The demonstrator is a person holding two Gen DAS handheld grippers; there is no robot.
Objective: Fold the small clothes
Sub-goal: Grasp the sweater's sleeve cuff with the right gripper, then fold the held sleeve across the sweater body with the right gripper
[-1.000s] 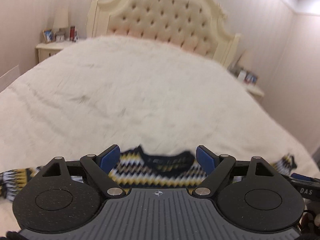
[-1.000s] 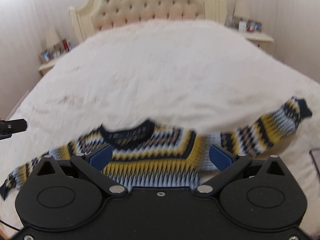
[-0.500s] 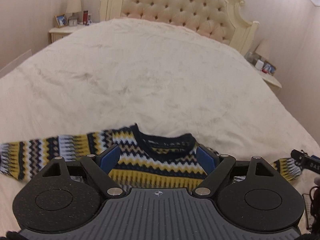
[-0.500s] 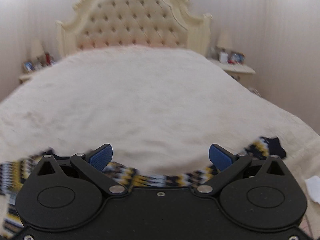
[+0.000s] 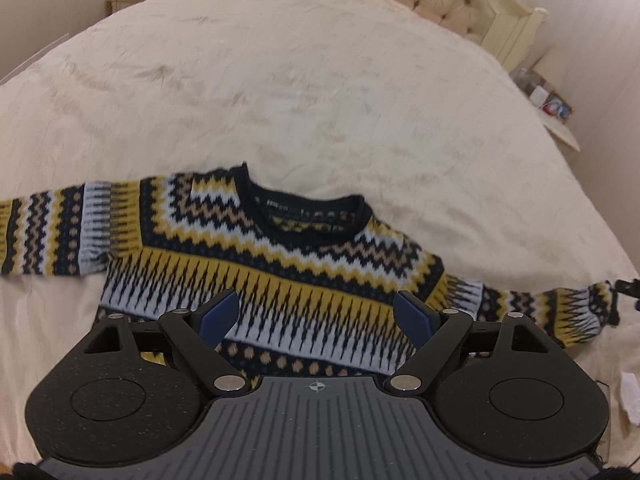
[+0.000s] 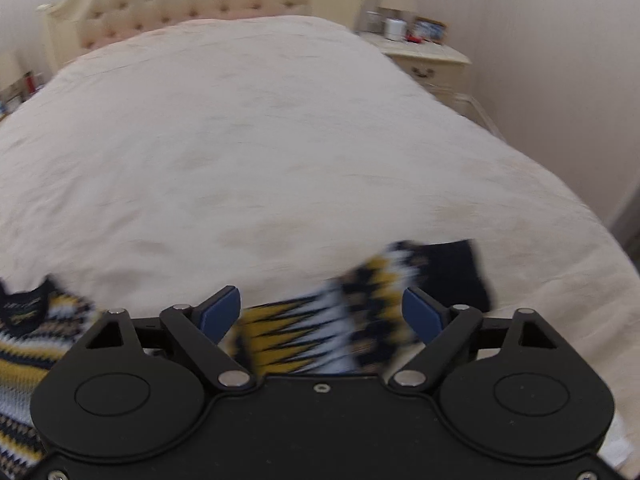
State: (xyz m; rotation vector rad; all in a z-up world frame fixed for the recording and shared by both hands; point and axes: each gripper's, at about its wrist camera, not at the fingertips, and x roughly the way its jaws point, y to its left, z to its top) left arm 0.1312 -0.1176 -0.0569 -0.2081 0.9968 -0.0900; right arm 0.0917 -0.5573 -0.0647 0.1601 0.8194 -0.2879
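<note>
Both grippers' fingers [image 5: 218,314] [image 6: 420,314] gape empty over the flat sweater [image 5: 280,256], the right's, just narrowing, above its sleeve [image 6: 320,332]

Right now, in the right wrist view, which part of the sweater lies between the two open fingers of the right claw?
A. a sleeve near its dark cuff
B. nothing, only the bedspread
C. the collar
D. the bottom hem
A: the sleeve, with its dark cuff just beyond, lies between the right claw's open fingers, while the collar sits far off at the picture's left edge.
</note>
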